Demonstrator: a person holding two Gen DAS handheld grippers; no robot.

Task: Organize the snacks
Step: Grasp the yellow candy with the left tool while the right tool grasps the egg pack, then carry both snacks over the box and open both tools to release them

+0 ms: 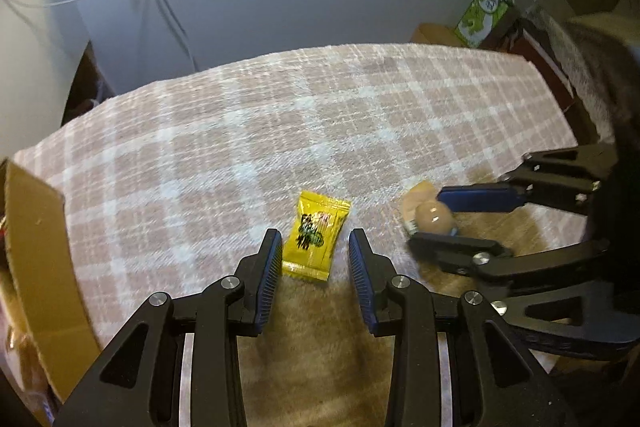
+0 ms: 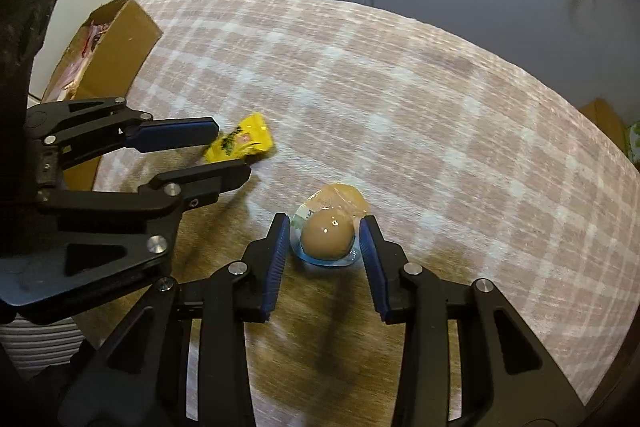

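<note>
A yellow snack packet [image 1: 316, 235] lies on the checked cloth [image 1: 280, 115] near its front edge, between the wide-spread jaws of the left gripper [image 1: 314, 247]. Just beside it, the right gripper [image 2: 324, 233] brackets a packaged egg [image 2: 328, 235], jaws apart. A cardboard box [image 2: 116, 39] sits at the left edge.

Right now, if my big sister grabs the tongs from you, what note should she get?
Left tongs: open, straddling the yellow candy packet on the checked cloth, not gripping.
Right tongs: open, either side of the packaged egg, pads close but whether they touch is unclear.
Cardboard box stands at the cloth's left edge with some snacks already inside.
Done: both tongs lined up over their snacks.
Left: close on each snack, lift, and probably drop both into the box.
</note>
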